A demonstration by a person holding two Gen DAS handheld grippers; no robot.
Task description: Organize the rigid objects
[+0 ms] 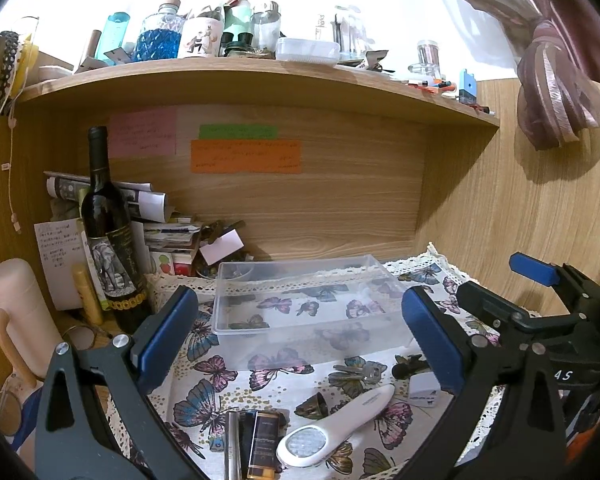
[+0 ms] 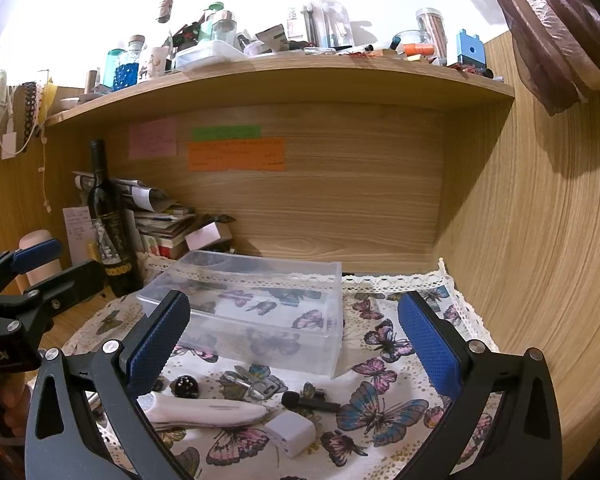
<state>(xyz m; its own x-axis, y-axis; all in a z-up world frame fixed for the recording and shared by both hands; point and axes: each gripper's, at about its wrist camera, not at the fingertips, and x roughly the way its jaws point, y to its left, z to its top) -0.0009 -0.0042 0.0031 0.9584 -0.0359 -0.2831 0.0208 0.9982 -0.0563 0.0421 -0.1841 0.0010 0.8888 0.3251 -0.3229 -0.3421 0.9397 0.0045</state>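
Butterfly-printed white cloth with a lace edge (image 1: 204,364) covers the desk, and on it sits the clear rectangular plastic container (image 1: 308,300), open-topped and apparently empty, set toward the back so that its near wall faces you and the loose items lie in front within easy reach.

Your left gripper (image 1: 296,344) has its blue-padded jaws spread wide with nothing between them, and it hangs above the cloth just short of the container. Your right gripper (image 2: 296,356) is equally wide and empty, poised over the same patch from the other side.

In front of the container lie the rigid things you are meant to sort: a white oval-headed handheld device with a grid face (image 1: 336,424), a bunch of silver keys (image 1: 356,374), a small dark bell-shaped piece (image 1: 312,404), an amber-and-black rectangular bottle (image 1: 264,440), a small white cube-shaped charger (image 2: 290,432) and a short black clip-on microphone (image 2: 308,400). Nothing looks to have gone into the container yet, so you appear to be at the very start.

The white device lies nearest your left gripper, handle toward the container; I judge it the easy first pick (a grip across the narrow handle should hold better than one on the broad head). The dark glass wine bottle with an elephant label (image 1: 108,240) stands well to the left, clear of your path.
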